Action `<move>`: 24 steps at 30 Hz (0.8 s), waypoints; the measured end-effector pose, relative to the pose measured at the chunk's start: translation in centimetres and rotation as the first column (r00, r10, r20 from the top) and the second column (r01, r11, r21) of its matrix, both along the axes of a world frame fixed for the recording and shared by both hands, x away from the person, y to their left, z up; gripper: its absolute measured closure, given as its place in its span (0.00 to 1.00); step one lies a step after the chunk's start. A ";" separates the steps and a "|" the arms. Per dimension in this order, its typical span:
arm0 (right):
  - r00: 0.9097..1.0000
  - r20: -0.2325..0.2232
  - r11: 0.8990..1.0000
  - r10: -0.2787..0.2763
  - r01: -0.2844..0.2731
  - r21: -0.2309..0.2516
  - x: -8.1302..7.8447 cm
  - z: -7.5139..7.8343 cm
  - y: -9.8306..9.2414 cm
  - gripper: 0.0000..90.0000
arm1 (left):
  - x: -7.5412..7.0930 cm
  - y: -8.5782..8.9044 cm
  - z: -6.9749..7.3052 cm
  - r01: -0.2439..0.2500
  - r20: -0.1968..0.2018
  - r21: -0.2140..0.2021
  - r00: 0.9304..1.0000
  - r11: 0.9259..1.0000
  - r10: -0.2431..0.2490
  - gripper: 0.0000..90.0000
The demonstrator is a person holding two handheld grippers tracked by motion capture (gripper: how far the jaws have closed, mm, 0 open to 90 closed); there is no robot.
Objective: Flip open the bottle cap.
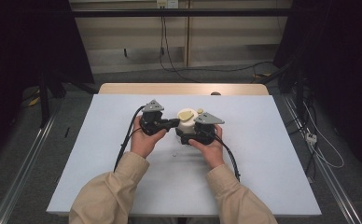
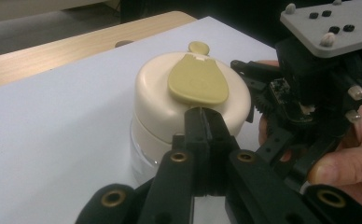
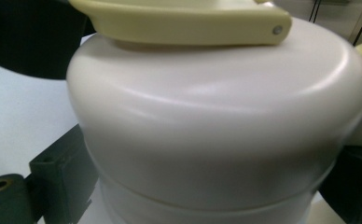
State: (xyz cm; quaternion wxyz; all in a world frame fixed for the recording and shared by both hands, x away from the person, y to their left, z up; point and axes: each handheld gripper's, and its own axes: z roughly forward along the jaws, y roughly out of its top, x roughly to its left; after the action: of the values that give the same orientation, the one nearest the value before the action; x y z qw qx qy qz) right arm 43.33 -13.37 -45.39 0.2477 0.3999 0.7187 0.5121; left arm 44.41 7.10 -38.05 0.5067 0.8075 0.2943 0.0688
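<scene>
Risk of a slipped flap and a tipped jar

Jar [image 1: 186, 125] stood at the middle of the high view on the white table [image 1: 263, 154], between both hands. Cream lid [image 2: 170, 100] sat centre of the left gripper view, yellow flap [image 2: 198, 80] lying flat on top. Left gripper [image 2: 202, 114] pressed jaws together, nothing between them, tips at the lid's near rim just under the flap's edge. Right gripper [image 1: 191, 136] straddled the jar; black jaws seen low on either side in the right gripper view, seemingly clamped, though contact not fully shown. Likely trouble: closed tips skidding off the smooth lid instead of lifting the flap, or prying upward and tilting the jar if the side hold proved loose.
</scene>
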 end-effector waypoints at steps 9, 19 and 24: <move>1.000 0.000 1.000 0.001 -0.001 -0.001 0.0 0.0 0.0 0.06 | 0.2 -0.4 0.7 -0.005 0.008 -0.005 1.000 1.000 0.005 1.00; 1.000 0.001 1.000 0.001 -0.001 -0.003 0.0 0.0 0.0 0.06 | 0.3 -0.6 1.0 -0.011 0.008 -0.014 1.000 1.000 0.011 1.00; 1.000 0.002 1.000 0.002 -0.002 -0.004 0.0 0.0 0.0 0.06 | 0.4 -0.6 1.1 -0.010 0.008 -0.011 1.000 1.000 0.010 1.00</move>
State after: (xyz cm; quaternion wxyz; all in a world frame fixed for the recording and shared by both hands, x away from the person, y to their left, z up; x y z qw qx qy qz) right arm 43.32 -13.35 -45.39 0.2487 0.3981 0.7198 0.5114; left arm 44.84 6.52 -36.97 0.5117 0.8029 0.2969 0.0730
